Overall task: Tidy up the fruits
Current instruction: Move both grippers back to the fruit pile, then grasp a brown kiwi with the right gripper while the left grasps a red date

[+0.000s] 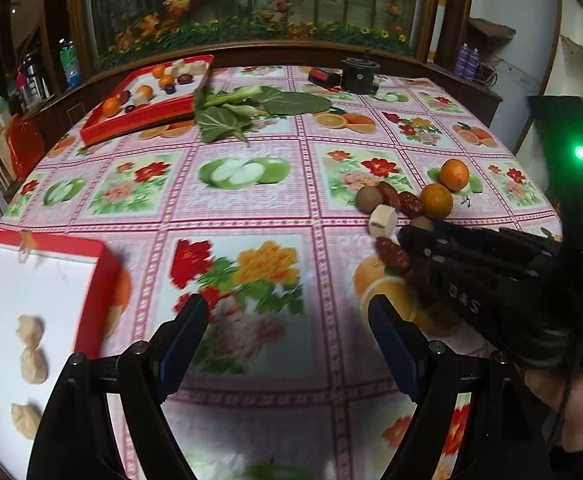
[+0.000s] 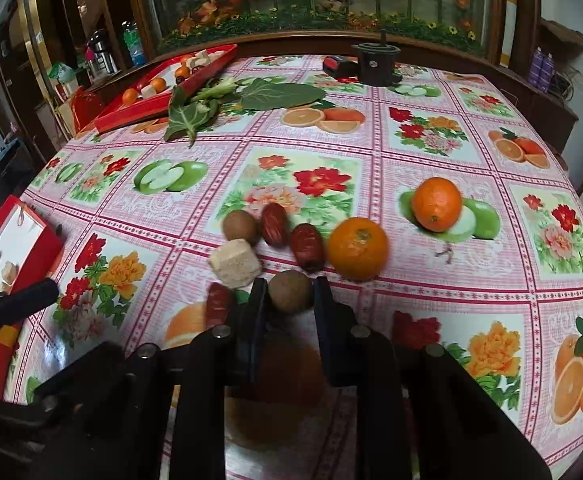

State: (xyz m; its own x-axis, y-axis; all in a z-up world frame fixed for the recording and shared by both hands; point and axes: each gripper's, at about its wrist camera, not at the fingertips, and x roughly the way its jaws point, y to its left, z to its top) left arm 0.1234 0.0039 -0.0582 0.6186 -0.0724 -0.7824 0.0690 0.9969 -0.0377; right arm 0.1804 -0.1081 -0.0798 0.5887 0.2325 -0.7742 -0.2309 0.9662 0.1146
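A pile of fruit lies at the right of the table: two oranges (image 2: 437,203) (image 2: 357,248), red dates (image 2: 307,246), a beige cube (image 2: 235,263) and brown round fruits (image 2: 241,225). My right gripper (image 2: 290,302) is shut on one brown round fruit (image 2: 290,290), which rests low over the cloth; the left wrist view shows this gripper (image 1: 413,236) reaching in from the right. Over the flowered cloth my left gripper (image 1: 287,332) stands open with nothing between its fingers. A near red tray (image 1: 103,272) at the left holds beige pieces. A far red tray (image 1: 131,124) holds oranges, dates and cubes.
Leafy greens (image 1: 231,112) lie beside the far tray. A black round device (image 1: 357,74) and a small red and black item (image 1: 323,77) stand at the table's back edge. A wooden cabinet with a glass plant display rises behind the table.
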